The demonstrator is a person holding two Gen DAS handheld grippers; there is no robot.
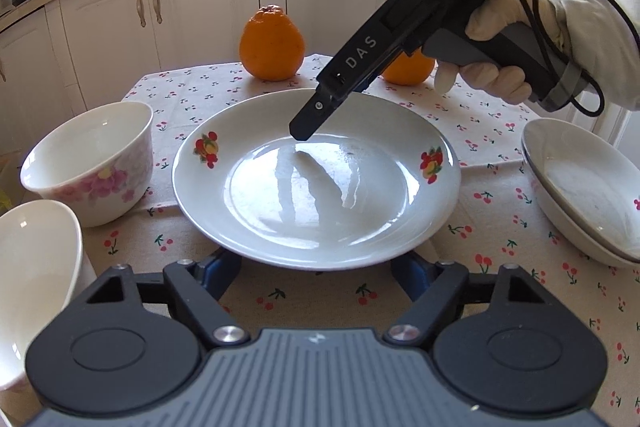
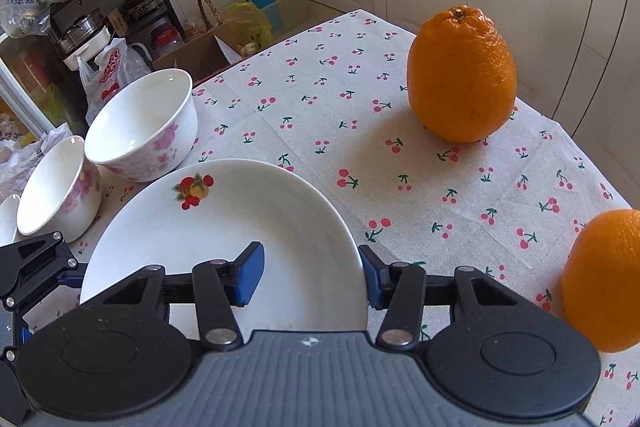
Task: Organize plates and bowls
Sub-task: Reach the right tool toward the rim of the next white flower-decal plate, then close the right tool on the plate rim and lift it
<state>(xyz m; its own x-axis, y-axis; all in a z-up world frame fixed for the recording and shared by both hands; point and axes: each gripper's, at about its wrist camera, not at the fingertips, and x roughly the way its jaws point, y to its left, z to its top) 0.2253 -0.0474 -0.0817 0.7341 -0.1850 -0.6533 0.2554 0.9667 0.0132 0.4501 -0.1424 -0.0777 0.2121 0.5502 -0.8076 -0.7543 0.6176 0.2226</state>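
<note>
A white plate with fruit prints [image 1: 316, 183] lies on the cherry tablecloth; it also shows in the right wrist view [image 2: 224, 227]. My left gripper [image 1: 318, 269] is open, its blue pads either side of the plate's near rim and mostly hidden under it. My right gripper [image 2: 312, 277] is open astride the plate's right rim, one pad over the plate, one outside. It appears in the left wrist view [image 1: 304, 131] above the plate's far part. Two flowered bowls [image 2: 144, 123] [image 2: 56, 195] stand left. Stacked plates [image 1: 588, 187] sit right.
Two oranges [image 2: 460, 75] [image 2: 604, 279] stand on the far and right parts of the table. A white spoon-like dish [image 2: 8, 215] lies at the left edge. Kitchen cabinets [image 1: 192, 7] stand beyond the table; cluttered shelves [image 2: 80, 7] stand to the left.
</note>
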